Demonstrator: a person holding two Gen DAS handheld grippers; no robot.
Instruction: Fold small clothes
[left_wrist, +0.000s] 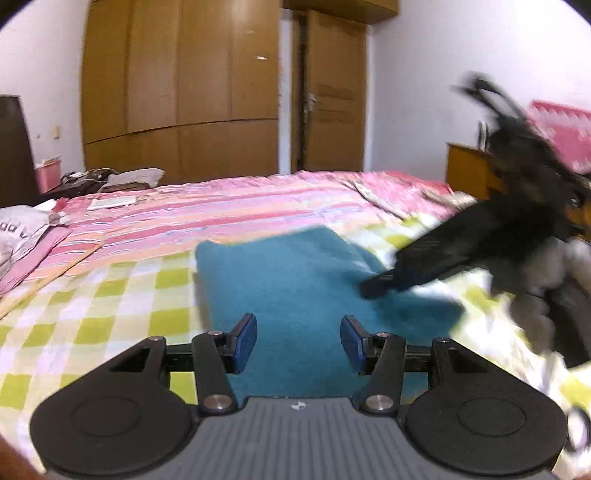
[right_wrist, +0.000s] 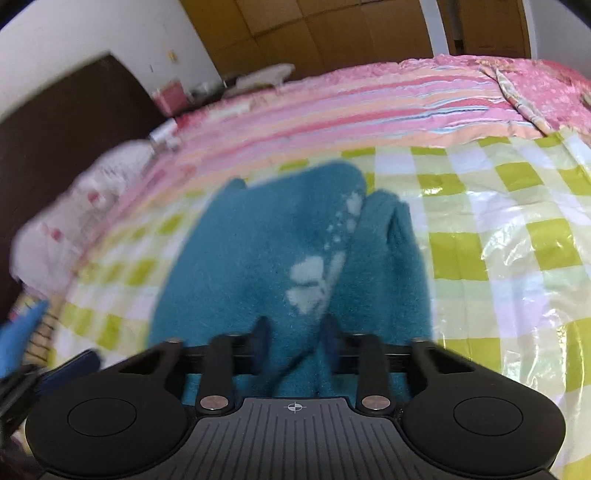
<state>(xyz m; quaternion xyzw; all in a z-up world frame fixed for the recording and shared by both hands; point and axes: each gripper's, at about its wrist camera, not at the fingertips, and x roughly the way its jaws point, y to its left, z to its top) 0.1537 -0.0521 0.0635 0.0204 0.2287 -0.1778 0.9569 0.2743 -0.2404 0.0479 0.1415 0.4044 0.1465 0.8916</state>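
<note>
A small teal fleece garment (left_wrist: 291, 284) lies partly folded on the green-and-white checked sheet (left_wrist: 122, 295). My left gripper (left_wrist: 298, 341) is open just above its near edge, with nothing between the blue pads. The right gripper (left_wrist: 376, 286) shows blurred at the right of the left wrist view, its tip over the garment's right side. In the right wrist view the garment (right_wrist: 258, 258) has a pale print (right_wrist: 314, 280) and a folded flap on the right. My right gripper (right_wrist: 293, 343) hangs over it with its jaws apart and the cloth below them.
The checked sheet (right_wrist: 498, 240) covers the near part of a bed with a pink striped cover (left_wrist: 221, 218). A wooden wardrobe (left_wrist: 177, 88) and a door (left_wrist: 332, 96) stand behind. A pillow (left_wrist: 22, 229) lies at the left. A wooden nightstand (left_wrist: 472, 170) is at the right.
</note>
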